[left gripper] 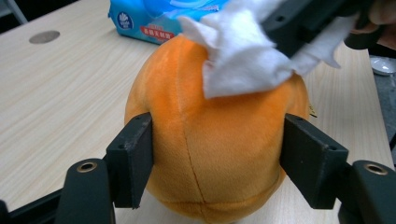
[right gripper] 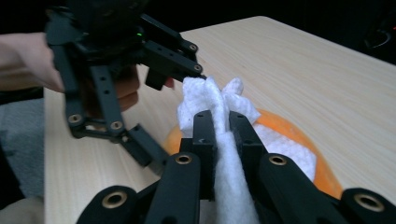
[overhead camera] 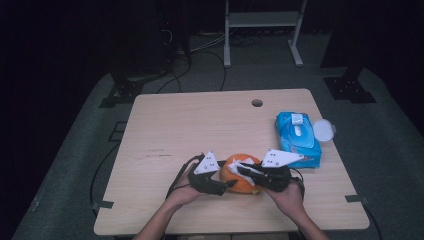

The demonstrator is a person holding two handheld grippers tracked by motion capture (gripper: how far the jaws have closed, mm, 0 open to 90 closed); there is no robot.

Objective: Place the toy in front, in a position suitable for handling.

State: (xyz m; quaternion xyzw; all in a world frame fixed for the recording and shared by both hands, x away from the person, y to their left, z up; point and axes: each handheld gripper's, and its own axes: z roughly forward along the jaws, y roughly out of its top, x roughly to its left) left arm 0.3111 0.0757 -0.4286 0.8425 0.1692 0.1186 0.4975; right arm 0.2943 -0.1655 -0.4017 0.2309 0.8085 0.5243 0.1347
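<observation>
With the orange plush toy, just left of the blue wipes pack, clamped by the left gripper and a white wipe pinched in the right gripper, the toy could be squeezed out sideways if wiped hard.

Overhead light falls evenly on the pale table while the room beyond sinks into near-black; close-up gripper views run soft, with foreground jaws slightly blurred.
</observation>
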